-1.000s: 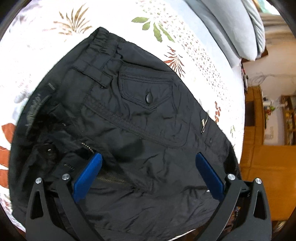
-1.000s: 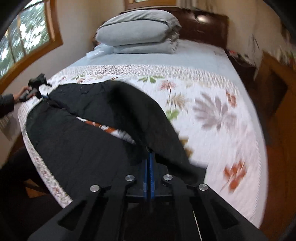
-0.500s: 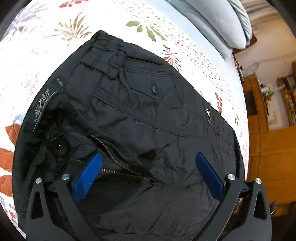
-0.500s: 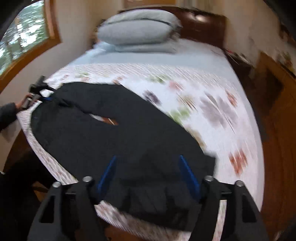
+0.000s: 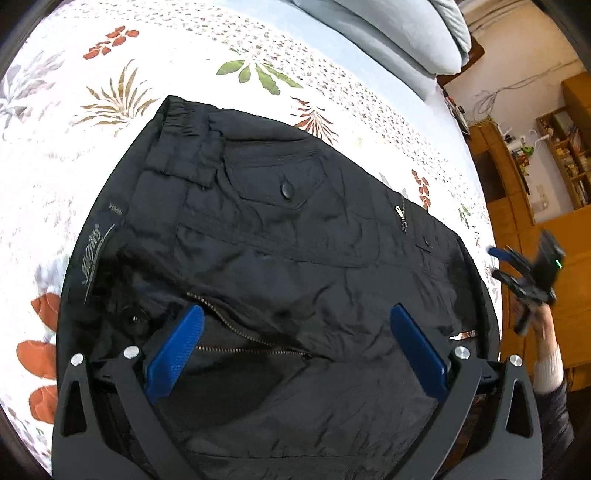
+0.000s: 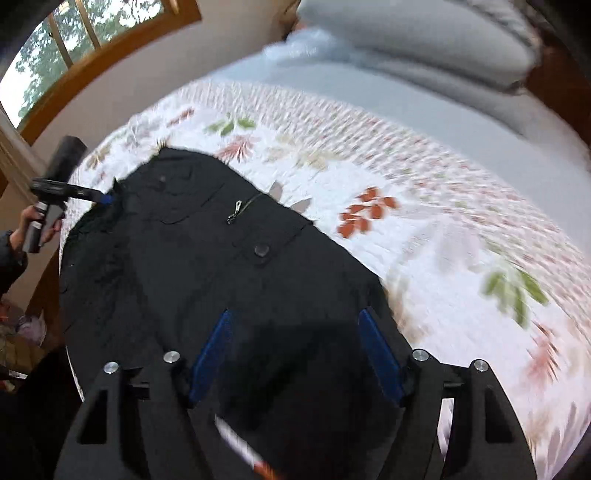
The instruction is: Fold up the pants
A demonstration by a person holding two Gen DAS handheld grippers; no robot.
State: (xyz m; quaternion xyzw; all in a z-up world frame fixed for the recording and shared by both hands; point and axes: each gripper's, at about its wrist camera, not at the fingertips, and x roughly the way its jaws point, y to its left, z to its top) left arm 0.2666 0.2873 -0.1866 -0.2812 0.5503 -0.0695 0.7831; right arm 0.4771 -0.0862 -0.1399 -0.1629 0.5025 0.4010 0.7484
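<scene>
Black pants (image 5: 280,254) lie folded on a floral bedspread (image 5: 74,155), waistband to the left, button pocket and open fly facing up. My left gripper (image 5: 295,347) is open just above the fly, blue pads spread wide, holding nothing. My right gripper (image 6: 295,350) is open over the folded leg end of the pants (image 6: 207,251), holding nothing. The right gripper also shows in the left wrist view (image 5: 528,273) at the far right, off the cloth. The left gripper shows in the right wrist view (image 6: 70,192) at the waistband end.
Grey pillows (image 5: 399,33) and a light blue sheet (image 6: 461,140) lie at the head of the bed. Wooden shelves and a cabinet (image 5: 546,177) stand beyond the far side. A window with a wooden frame (image 6: 74,48) is on the wall. The bed edge (image 6: 70,354) runs near me.
My right gripper opened, let go of the pant leg it had carried across, and moved closer over the folded cloth. My left gripper stayed open and drew back slightly from the waistband.
</scene>
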